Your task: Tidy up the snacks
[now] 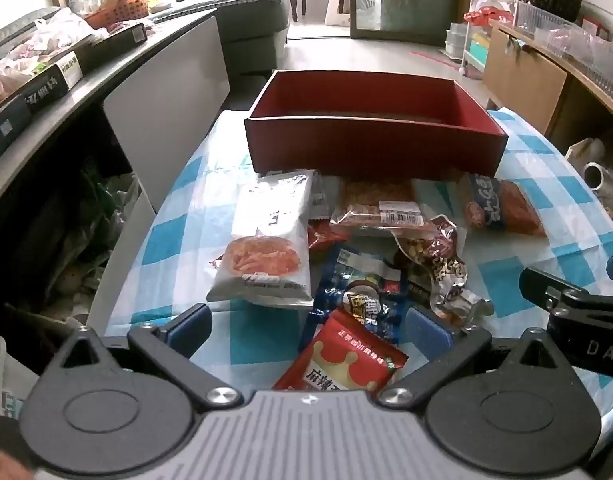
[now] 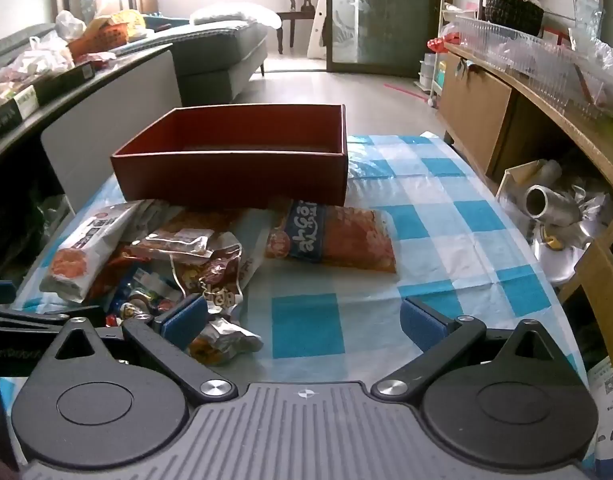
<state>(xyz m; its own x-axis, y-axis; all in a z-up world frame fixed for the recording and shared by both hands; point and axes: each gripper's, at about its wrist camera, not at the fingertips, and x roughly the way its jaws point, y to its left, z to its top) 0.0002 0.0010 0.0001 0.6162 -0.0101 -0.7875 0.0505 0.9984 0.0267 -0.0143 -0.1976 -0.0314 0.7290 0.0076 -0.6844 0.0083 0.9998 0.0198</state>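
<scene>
A dark red open box (image 1: 370, 148) stands at the far side of the checked table; it also shows in the right wrist view (image 2: 234, 180). Several snack packets lie in a heap in front of it: a white packet (image 1: 266, 240), a red packet (image 1: 346, 364), a blue wrapper (image 1: 358, 280), a shiny brown wrapper (image 1: 446, 264) and an orange packet with a blue band (image 2: 334, 240). My left gripper (image 1: 308, 330) is open, low over the red packet. My right gripper (image 2: 302, 322) is open and empty, just right of the heap.
A grey counter (image 1: 86, 80) with boxes and bags runs along the left. A wooden shelf unit (image 2: 546, 120) with clear trays stands on the right, metal items (image 2: 550, 204) under it. The blue-and-white cloth (image 2: 446, 232) covers the table.
</scene>
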